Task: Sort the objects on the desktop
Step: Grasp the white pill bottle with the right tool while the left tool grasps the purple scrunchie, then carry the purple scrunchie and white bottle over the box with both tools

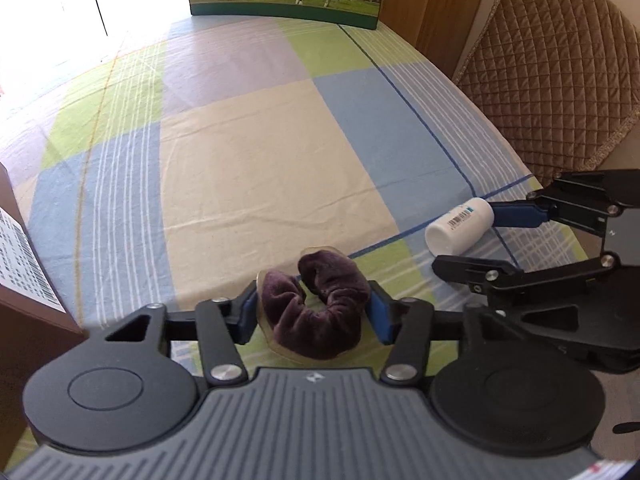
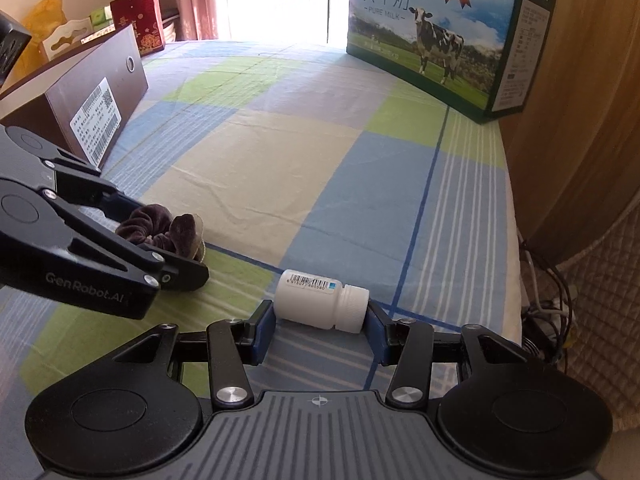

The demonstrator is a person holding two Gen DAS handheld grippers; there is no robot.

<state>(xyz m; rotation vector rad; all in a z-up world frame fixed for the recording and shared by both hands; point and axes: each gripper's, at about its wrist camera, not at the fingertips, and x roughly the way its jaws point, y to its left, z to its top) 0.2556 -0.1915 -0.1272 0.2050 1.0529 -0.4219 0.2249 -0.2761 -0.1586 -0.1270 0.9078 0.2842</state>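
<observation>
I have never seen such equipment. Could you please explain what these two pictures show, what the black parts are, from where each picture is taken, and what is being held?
The black parts are two hand-held grippers, each with a camera looking along its two blue-padded fingers. One picture comes from the left gripper, the other from the right gripper.

The left one is closed on a dark purple scrunchie. The right one grips a small white bottle, lying sideways, by its two ends.

Below is a checked tablecloth. A milk carton stands at the far end, and a brown box on the left.
</observation>
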